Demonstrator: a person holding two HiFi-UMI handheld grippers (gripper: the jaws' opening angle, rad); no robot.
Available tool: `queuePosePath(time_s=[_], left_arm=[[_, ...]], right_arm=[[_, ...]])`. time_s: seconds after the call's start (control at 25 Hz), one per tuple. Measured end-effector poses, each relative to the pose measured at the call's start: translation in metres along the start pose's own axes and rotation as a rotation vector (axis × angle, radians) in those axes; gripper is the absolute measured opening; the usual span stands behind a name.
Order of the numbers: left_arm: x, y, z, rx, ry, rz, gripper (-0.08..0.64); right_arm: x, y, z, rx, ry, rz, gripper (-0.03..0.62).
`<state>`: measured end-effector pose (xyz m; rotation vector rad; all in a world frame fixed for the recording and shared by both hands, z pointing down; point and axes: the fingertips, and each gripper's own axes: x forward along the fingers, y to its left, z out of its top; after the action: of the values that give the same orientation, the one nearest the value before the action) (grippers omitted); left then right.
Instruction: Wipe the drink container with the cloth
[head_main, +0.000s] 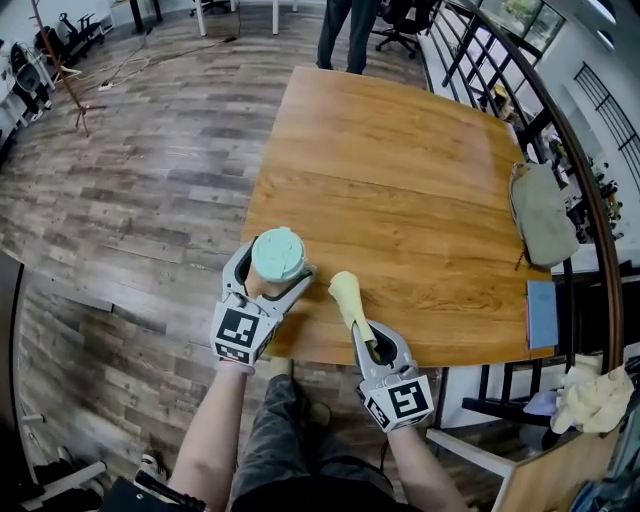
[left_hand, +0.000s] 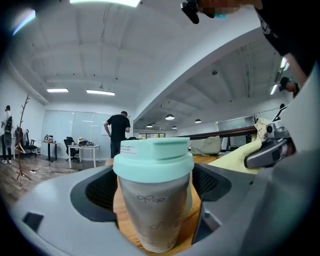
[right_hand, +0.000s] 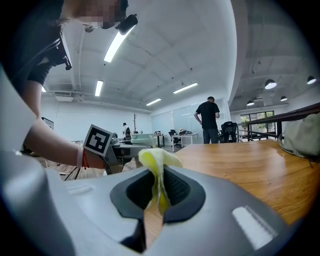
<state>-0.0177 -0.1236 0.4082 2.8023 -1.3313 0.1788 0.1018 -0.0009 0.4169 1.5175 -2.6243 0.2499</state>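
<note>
The drink container (head_main: 277, 262) has a smooth, matt plastic lid (left_hand: 152, 155) and a frosted, half-clear body. The cloth (head_main: 350, 300) is soft yellow fabric. The table (head_main: 400, 180) is varnished wood, slightly glossy. The left gripper (head_main: 275, 268) and the right gripper (head_main: 366, 342) have matt grey plastic shells

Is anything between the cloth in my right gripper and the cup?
No loose object. Only the left gripper, whose jaws flank the mint-lidded cup; one jaw sits on the side facing the yellow cloth in the right gripper.
</note>
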Motion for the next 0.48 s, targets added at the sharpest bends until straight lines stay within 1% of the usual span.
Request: queuePosePath(time_s=[0.16,0.32,0.44,0.48], left_arm=[[0.0017,-0.0001,0.0053,0.003,-0.030,-0.014,0.448],[0.0055,0.0051,0.0064,0.000,-0.043,-0.029,0.446],[0.0055,0.0031,0.0063,-0.027,-0.056,-0.073,0.437],[0.0058,0.0026,0.0063,-0.035,-0.058,-0.088,0.417]], right_arm=[[0.0033,-0.0017,-0.0041,0.007,0.010,0.001,0.025],[0.0087,-0.0036,-0.0049,-0.001,0.016,0.005,0.025],[0.0094,-0.0049,-0.0032,-0.003,0.011,0.009,0.025],[0.0095,-0.0052,-0.0020,-0.003,0.007,0.011,0.025]])
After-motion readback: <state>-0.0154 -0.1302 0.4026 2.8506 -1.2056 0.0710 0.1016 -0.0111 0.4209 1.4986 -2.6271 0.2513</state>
